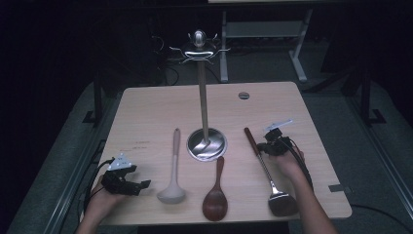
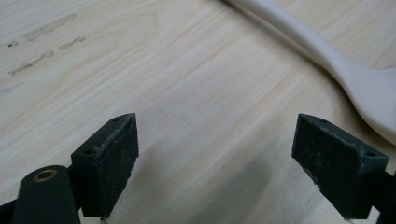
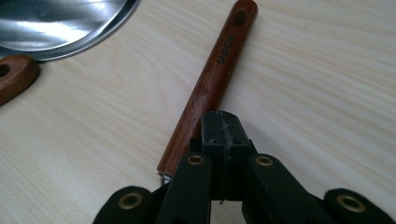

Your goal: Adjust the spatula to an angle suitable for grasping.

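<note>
Three utensils lie side by side on the wooden table: a white ladle, a dark wooden spoon and a metal turner with a reddish wooden handle. My right gripper hovers at that handle. In the right gripper view its jaws are shut pad to pad with nothing between them, just over the handle, which is marked SUPOR. My left gripper rests at the front left. Its jaws stand open over bare wood, with the ladle off to the right.
A shiny metal utensil stand rises mid-table, with a round base, a thin pole and hooks at the top. Its base and the spoon's handle end lie left of my right gripper. A cable hole sits at the back.
</note>
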The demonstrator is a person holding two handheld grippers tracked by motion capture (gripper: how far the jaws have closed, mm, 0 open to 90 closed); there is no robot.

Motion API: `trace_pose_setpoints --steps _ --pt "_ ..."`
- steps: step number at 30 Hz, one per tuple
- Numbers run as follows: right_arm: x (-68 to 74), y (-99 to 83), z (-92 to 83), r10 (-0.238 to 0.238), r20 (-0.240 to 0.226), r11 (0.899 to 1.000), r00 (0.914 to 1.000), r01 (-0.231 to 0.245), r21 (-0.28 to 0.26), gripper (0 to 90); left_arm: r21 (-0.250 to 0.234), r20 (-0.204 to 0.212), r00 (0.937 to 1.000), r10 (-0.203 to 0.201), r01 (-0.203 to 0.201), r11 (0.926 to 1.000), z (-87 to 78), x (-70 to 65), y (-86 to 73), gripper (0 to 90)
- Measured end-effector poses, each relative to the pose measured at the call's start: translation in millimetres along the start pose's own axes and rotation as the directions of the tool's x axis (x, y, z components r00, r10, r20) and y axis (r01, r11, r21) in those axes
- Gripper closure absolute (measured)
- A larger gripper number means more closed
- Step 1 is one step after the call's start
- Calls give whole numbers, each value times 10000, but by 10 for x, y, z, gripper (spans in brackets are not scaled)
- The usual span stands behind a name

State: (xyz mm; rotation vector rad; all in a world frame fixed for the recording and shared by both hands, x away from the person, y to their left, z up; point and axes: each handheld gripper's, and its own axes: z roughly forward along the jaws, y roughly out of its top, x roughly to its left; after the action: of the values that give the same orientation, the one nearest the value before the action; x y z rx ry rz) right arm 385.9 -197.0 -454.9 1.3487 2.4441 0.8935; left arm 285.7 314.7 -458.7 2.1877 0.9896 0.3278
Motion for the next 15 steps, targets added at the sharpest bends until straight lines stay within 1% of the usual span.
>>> trace_pose_setpoints --steps 3,5,6,7,9,10,12,14,15 --pt "61 24 29 -363 -91 9993 9993 363 66 900 69 16 10000 13 -13 10000 5 -5 -10 145" --pt "133 47 45 -570 -208 9983 9982 572 90 900 20 -2 10000 35 -35 10000 -7 -8 -12 145" --pt "133 47 45 -570 -208 9983 9982 572 90 900 -12 6 10000 21 -21 10000 -13 -10 -12 145" --pt "152 54 51 -670 -250 9977 9974 672 65 900 -35 12 10000 6 -6 10000 -13 -10 -12 145" --pt "203 69 57 -748 -373 9971 9965 751 79 900 6 0 10000 31 -31 10000 -10 -7 -14 145" --pt "223 77 57 -866 -382 9961 9955 871 108 900 10 -1 10000 27 -27 10000 -8 -7 -14 145" --pt "277 86 67 -896 -533 9959 9946 902 94 900 -10 5 10000 34 -34 10000 -9 -7 -10 144" --pt "316 100 80 -1274 -602 9917 9900 1280 69 900 24 9 10000 58 -58 10000 -6 -8 -9 145" --pt "332 102 80 -1304 -628 9913 9895 1311 70 900 46 6 10000 76 -76 10000 -3 -9 -10 145"
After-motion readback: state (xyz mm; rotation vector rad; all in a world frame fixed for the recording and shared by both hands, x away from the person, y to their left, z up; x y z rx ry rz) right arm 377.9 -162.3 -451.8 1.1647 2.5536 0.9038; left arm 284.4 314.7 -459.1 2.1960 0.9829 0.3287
